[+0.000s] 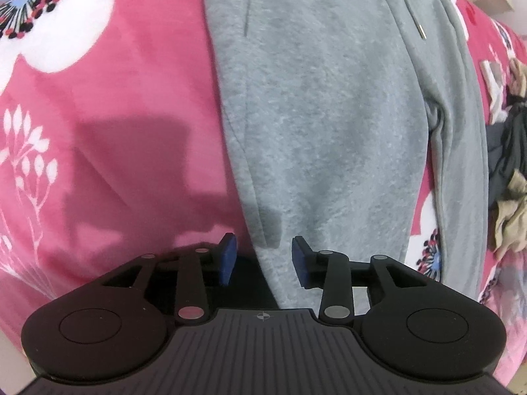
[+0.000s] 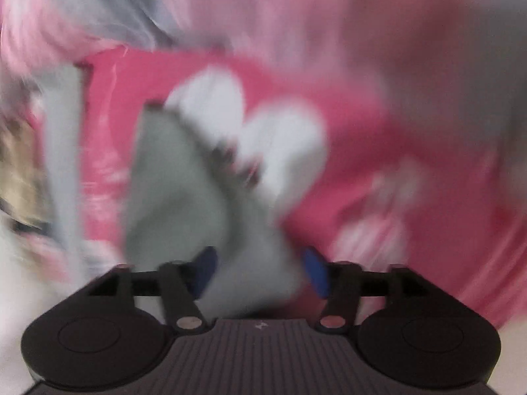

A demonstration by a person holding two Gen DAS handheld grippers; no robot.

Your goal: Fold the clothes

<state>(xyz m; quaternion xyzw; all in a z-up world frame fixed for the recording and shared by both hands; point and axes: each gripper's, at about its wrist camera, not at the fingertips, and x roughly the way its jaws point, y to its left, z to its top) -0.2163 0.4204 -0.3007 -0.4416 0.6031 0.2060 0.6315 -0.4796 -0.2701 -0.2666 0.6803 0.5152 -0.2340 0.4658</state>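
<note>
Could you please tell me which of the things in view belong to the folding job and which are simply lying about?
Belongs to the job:
- grey hoodie, spread out flat
- left tool, over its edge
- right tool, grey fabric between its pads

Lying about:
- pink floral blanket underneath
- heap of dark and beige clothes at the side

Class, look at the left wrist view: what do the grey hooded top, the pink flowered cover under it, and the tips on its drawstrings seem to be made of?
Grey hooded top: likely cotton fleece knit, matte, with a fuzzy, flecked nap.
Pink flowered cover: looks like plush blanket fabric, soft and slightly velvety, with a printed flower pattern.
Drawstring tips: probably metal, since they are silvery and catch the light; shiny plastic is possible.
</note>
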